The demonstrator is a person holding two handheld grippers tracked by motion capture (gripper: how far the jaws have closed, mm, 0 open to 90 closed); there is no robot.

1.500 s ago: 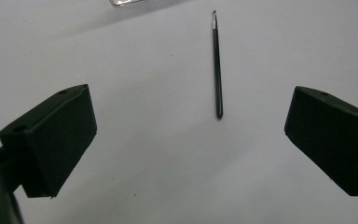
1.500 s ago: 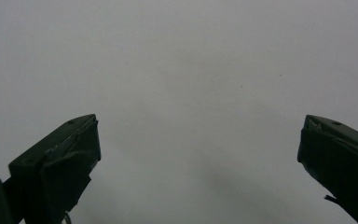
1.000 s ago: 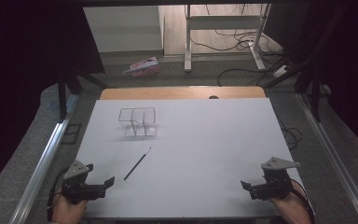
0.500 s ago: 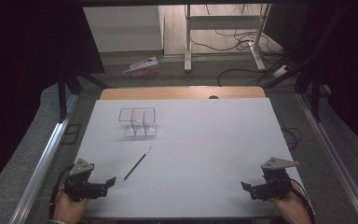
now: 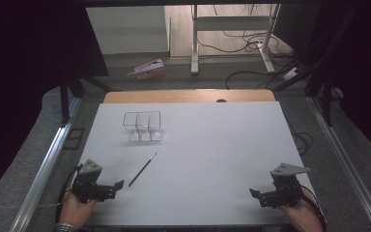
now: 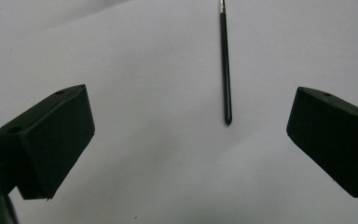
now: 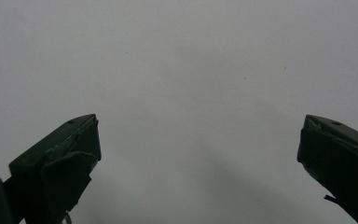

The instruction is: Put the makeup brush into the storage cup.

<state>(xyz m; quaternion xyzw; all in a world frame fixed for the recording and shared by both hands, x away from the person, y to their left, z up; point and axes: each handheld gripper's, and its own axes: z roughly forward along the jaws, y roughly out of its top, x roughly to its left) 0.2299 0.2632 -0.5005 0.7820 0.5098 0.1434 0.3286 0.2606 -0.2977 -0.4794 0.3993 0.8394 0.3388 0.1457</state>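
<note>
Leftmost, the left gripper (image 5: 117,185) has swung toward the brush (image 5: 142,169), jaws spread; the brush lies on the white table (image 5: 212,145) at its 1 o'clock, below the clear holder (image 5: 143,126). Good practice: straddle the handle squarely before closing. The right gripper (image 5: 253,193) rests at 5 o'clock, jaws spread.

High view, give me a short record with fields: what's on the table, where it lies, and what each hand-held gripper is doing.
surface: white table
tool: thin dark brush, flat on the table, untouched
container: clear divided holder, beyond the brush, apart from it
left hand-held gripper: jaws open, pointed at the brush's near end, holding nothing
right hand-held gripper: jaws open, near the right front corner, holding nothing
on the floor beyond: pink packet
</note>
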